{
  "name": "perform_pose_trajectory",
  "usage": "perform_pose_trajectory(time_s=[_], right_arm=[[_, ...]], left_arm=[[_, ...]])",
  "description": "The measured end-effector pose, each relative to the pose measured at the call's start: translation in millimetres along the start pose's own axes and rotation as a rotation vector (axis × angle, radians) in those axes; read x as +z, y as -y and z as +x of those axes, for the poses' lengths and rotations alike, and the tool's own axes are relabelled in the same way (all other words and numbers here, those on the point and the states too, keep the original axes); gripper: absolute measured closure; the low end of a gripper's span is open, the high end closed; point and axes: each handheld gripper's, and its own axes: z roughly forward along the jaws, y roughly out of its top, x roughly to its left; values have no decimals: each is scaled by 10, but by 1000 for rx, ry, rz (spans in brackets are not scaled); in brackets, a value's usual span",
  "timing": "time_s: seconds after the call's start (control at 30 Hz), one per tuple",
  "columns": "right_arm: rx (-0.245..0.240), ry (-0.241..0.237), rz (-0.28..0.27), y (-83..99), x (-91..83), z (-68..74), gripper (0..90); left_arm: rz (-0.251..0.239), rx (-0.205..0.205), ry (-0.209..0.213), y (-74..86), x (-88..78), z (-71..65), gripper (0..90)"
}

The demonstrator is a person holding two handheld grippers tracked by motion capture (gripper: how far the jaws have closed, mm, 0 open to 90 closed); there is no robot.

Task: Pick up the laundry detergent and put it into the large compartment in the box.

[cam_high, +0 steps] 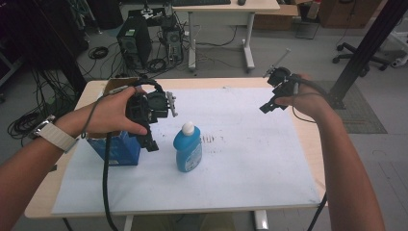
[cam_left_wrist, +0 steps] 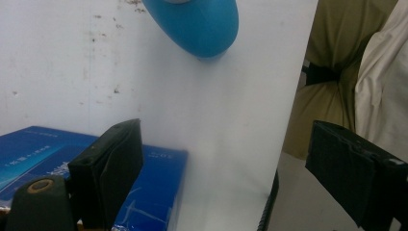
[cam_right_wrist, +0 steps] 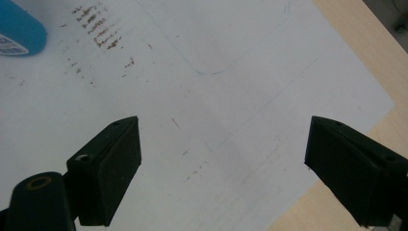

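Note:
A blue bottle [cam_high: 188, 150] with a white cap stands upright near the middle of the white sheet [cam_high: 250, 159]. My left gripper [cam_high: 153, 131] hovers just left of the bottle, over a blue box [cam_high: 118, 148], held in a hand with a watch on its wrist. In the left gripper view the left gripper [cam_left_wrist: 226, 159] is open and holds nothing, with the bottle [cam_left_wrist: 199, 24] beyond it and the blue box [cam_left_wrist: 53, 149] under one jaw. My right gripper [cam_high: 270, 99] is raised over the sheet's far right. The right gripper [cam_right_wrist: 223, 144] is open above bare sheet, and the bottle [cam_right_wrist: 19, 29] lies far off.
An open cardboard box [cam_high: 115, 84] sits behind the blue box at the table's left. Brown stains [cam_high: 208, 139] mark the sheet right of the bottle. The wooden table edge [cam_right_wrist: 356, 53] runs beside the sheet. Computers, cables and a desk stand on the floor beyond.

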Motion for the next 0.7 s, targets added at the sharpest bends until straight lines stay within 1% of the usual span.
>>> perform_pose_trajectory(time_s=[0.27,0.43,0.6,0.7], right_arm=[[1,-1,-1,0,20,-11,125],[1,2,-2,-1,40,-24,125],[-2,2,-7,4,34,-17,122],[-4,1,-10,10,36,-13,117]], left_arm=[[-8,-8,2,-8,-35,7,130],[-12,-21,-7,-27,-68,-6,126],[-11,-51,-14,-50,-88,-11,101],[-8,-76,-19,-61,-88,-21,91]])
